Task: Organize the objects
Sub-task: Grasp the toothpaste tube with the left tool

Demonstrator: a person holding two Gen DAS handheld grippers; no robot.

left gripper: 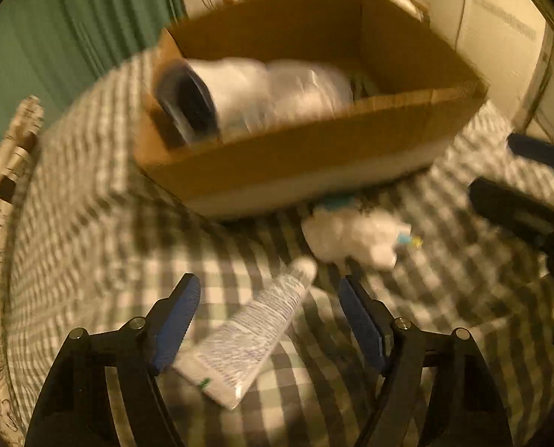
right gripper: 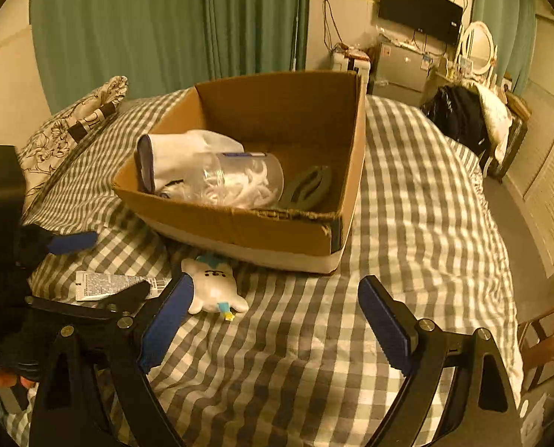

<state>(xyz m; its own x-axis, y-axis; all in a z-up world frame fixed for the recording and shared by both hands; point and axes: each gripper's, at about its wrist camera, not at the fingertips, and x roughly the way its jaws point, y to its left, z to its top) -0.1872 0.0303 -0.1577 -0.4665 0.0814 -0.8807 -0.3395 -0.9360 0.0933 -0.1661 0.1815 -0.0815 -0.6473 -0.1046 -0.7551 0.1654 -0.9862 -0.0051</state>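
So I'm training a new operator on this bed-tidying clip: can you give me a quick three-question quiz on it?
1. True or false: the left claw is shut on the tube.
2. Which lies nearest the cardboard box: A tube, B white plush toy, C pillow?
3. Fill in: the clear jar lies on its ____ in the box.

Key: 1 false, it is open around it; 2 B; 3 side.

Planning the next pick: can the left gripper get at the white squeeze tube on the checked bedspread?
Probably yes: the white squeeze tube lies flat between the left gripper's open jaws, nothing covering it.
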